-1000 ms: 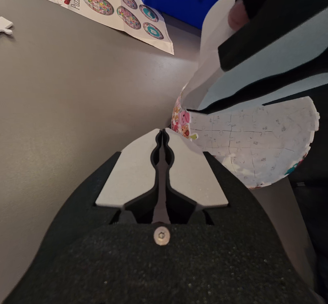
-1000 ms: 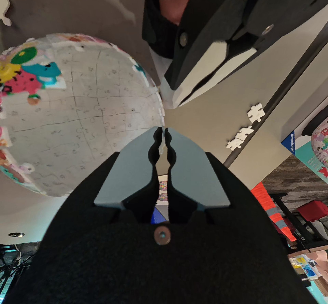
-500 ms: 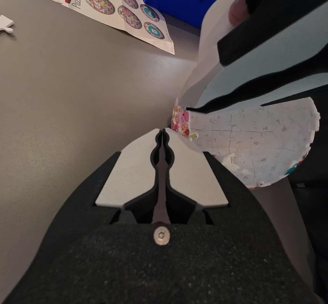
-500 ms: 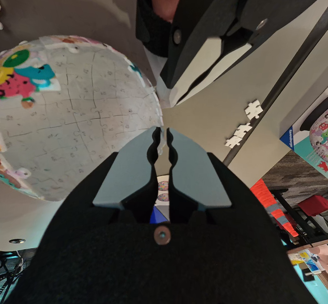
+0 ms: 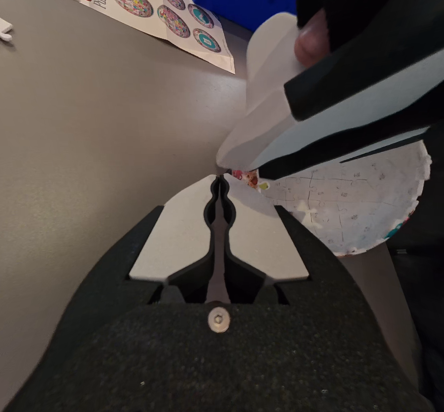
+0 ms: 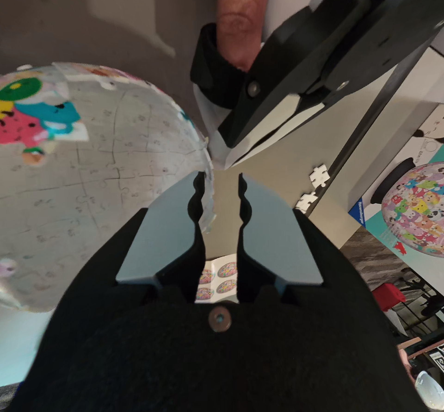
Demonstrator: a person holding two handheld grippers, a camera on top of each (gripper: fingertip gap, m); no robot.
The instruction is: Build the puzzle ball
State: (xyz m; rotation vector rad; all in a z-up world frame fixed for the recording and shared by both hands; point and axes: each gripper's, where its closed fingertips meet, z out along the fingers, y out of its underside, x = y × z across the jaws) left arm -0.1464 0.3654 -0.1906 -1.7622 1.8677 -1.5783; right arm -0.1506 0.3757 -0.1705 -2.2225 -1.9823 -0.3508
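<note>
Right tongs (image 6: 222, 179) have spread open (releasing the ball's (image 6: 96, 184) rim).

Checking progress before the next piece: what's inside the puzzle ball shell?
The puzzle ball shows only joined pieces' pale printed backs. No loose pieces visible; the right gripper's fingers cover its lower edge.

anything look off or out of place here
The puzzle ball is an unfinished shell, its printed side facing inward in places and its rim jagged. Loose puzzle pieces lie scattered on the table. Nothing looks damaged.
</note>
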